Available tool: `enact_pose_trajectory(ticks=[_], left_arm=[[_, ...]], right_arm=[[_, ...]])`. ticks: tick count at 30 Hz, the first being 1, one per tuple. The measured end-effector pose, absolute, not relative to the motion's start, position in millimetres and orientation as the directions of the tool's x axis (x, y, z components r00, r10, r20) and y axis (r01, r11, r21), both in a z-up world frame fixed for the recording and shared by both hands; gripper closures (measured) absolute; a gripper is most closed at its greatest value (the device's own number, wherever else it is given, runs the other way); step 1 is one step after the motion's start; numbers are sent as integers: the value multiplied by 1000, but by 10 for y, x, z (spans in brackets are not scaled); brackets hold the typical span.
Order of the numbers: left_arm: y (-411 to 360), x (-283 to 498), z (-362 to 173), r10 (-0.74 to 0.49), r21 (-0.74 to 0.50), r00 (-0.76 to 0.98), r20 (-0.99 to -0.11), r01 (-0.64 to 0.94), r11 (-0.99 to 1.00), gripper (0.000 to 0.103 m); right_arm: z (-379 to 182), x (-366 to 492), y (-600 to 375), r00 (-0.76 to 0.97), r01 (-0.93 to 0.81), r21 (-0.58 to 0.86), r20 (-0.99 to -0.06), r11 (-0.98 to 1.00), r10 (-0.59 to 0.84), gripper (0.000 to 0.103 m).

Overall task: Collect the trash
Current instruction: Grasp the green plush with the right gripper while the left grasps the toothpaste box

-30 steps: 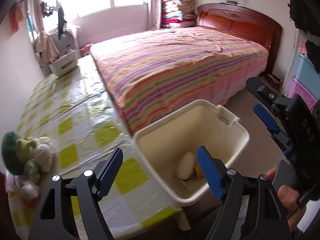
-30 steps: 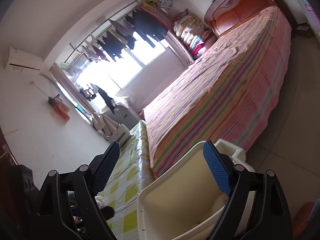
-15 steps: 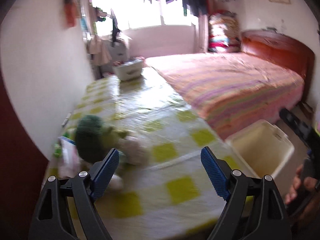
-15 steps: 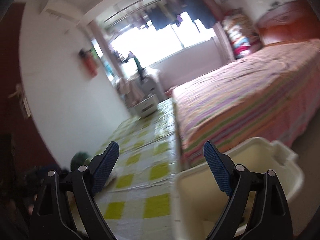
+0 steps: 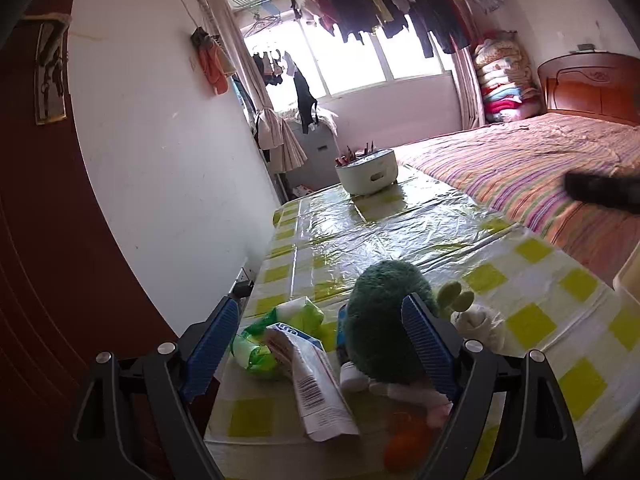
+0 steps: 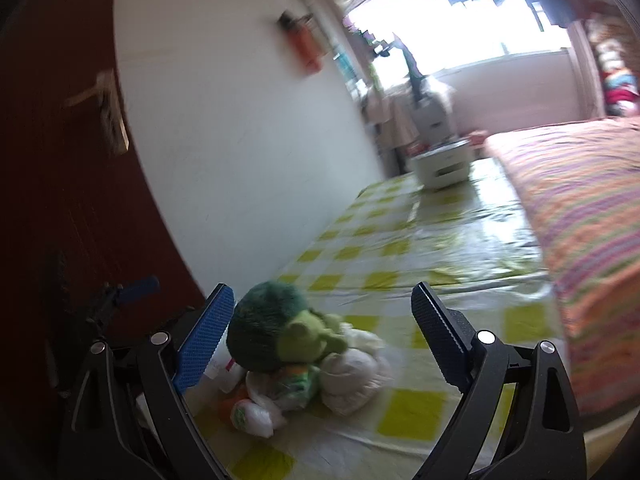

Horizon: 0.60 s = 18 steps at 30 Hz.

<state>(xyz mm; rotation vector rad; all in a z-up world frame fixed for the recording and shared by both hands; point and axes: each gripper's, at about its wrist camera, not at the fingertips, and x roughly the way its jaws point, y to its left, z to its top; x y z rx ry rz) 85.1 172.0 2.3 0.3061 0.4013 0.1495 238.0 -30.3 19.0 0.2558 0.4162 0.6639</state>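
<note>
Left gripper (image 5: pixel 316 336) spread wide, nothing between its pads, poised over trash clustered at the near end of the table (image 5: pixel 400 232): white barcoded wrapper (image 5: pixel 320 392), crumpled green-and-white packet (image 5: pixel 276 332), orange scrap (image 5: pixel 408 444) (blurred, hard to identify). Beside these, a green plush toy (image 5: pixel 380 320). Right gripper (image 6: pixel 320 332) likewise spread wide and empty, above the same heap. At the far end, a white tub (image 5: pixel 368 172) holding pencils. At the right border, only 1 sliver of a cream bin (image 5: pixel 630 272).
</note>
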Motion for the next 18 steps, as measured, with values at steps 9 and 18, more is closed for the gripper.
enact_pose_trajectory(ticks=[9,18], left_arm=[[2087,801,-22,110,197,882,-459,-20,980,21],[2472,773,-82,71,99,846,-528,-21,995,21]], right_arm=[[-75,2640,380,588,-659,250,-416,709,694,14],[-169,2832,963,526,-703,199,-500,683,688,13]])
